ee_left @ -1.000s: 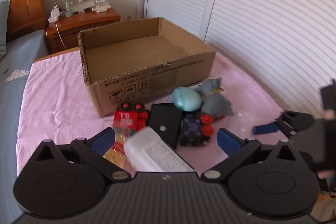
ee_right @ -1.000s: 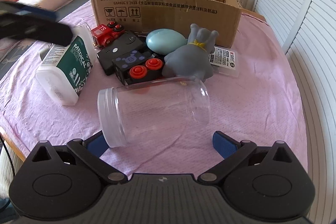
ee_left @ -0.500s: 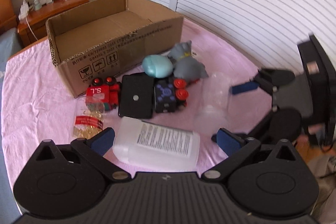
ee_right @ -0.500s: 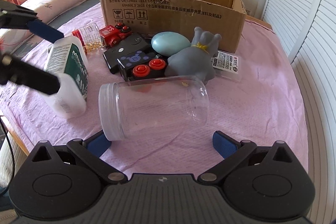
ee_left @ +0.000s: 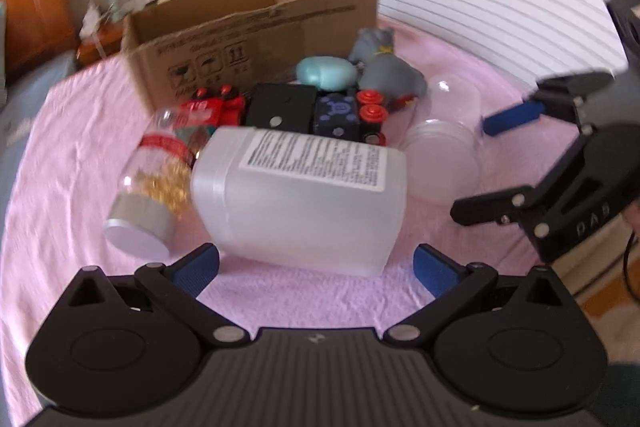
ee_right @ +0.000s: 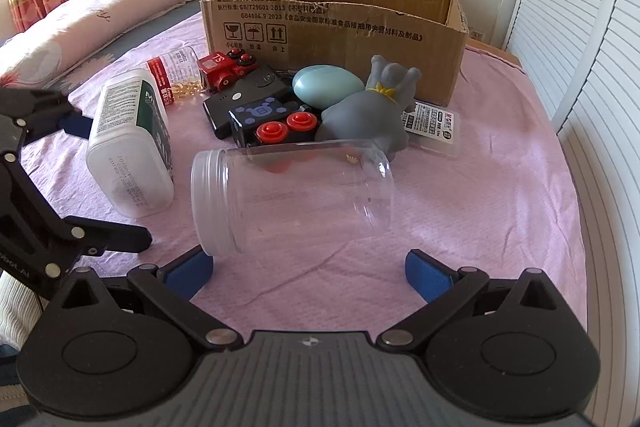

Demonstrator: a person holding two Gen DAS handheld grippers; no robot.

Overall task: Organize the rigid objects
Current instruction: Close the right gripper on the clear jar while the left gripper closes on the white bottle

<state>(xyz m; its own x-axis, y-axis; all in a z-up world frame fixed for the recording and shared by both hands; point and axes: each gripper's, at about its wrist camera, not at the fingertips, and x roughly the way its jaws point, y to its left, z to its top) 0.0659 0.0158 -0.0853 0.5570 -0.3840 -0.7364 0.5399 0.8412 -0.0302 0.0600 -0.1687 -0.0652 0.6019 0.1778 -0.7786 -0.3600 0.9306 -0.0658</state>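
the white bottle (ee_left: 304, 195) lay on its side at the centre of the left wrist view, just ahead of the left gripper (ee_left: 316, 265), its long axis running across the frame between the widely spread, empty jaws. the right gripper (ee_right: 308, 269) faced the clear jar (ee_right: 288, 195) the same way, jaws wide and empty, jar mouth toward frame left. each arm seemed nearest its own item. everything rested on a pink cloth (ee_right: 500, 227) over a bed, with the cardboard box (ee_right: 336, 39) open behind, in the upper middle.
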